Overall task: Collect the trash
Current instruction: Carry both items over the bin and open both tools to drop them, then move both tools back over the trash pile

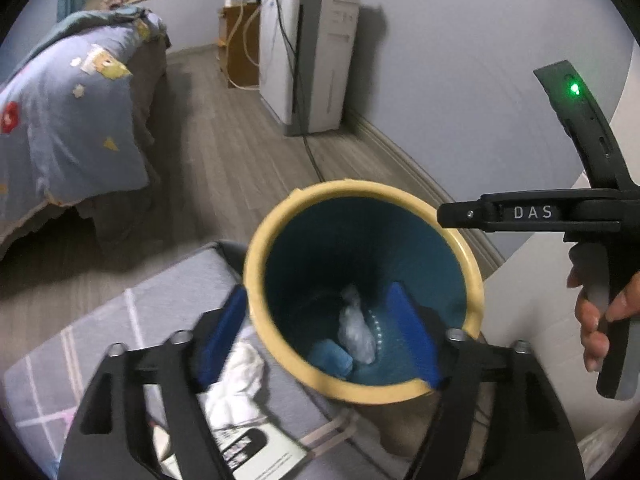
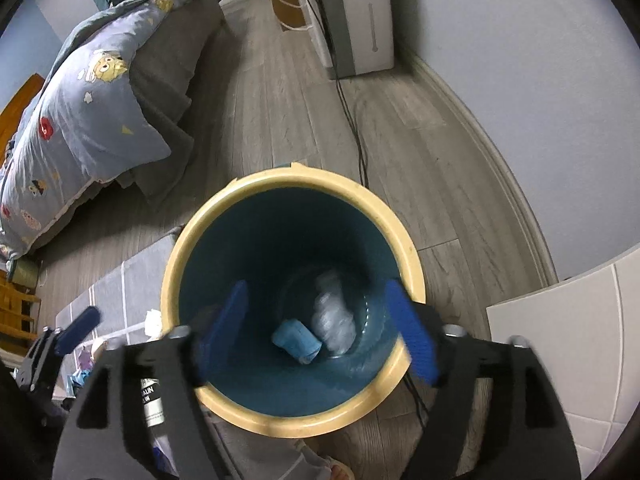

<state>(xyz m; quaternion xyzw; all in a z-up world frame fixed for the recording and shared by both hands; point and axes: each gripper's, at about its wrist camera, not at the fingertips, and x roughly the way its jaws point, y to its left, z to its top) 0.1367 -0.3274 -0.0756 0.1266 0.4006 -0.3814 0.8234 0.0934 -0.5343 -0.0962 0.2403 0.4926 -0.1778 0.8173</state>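
**Both grippers open over the bin, two pieces lying at its bottom**

The room's biggest feature is the bed (image 2: 92, 92) at far left under a patterned blue quilt, with a white appliance (image 2: 352, 12) against the far wall and grey plank flooring between them. Nearer stands the trash bin (image 2: 288, 178), teal inside with a cream rim, upright on the floor beside a grey mat (image 1: 80, 344).

The right gripper (image 2: 316, 336) hangs directly above the bin's mouth, pointing steeply down, its blue fingers spread wide with nothing between them. The left gripper (image 1: 320, 336) is likewise spread and empty, but sits off to the bin's left: one finger is outside the rim, over the mat, the other above the opening.

At the bin's bottom lie a crumpled clear plastic wad (image 2: 334, 320) and a small blue piece (image 2: 298, 342), touching each other.

More trash appears to remain on the mat: a white crumpled tissue (image 1: 240, 380) and a printed card (image 1: 256, 452) lie just below the left gripper. Judged from this, the left hand is the nearer one for the next pickup, reaching down and slightly leftward.
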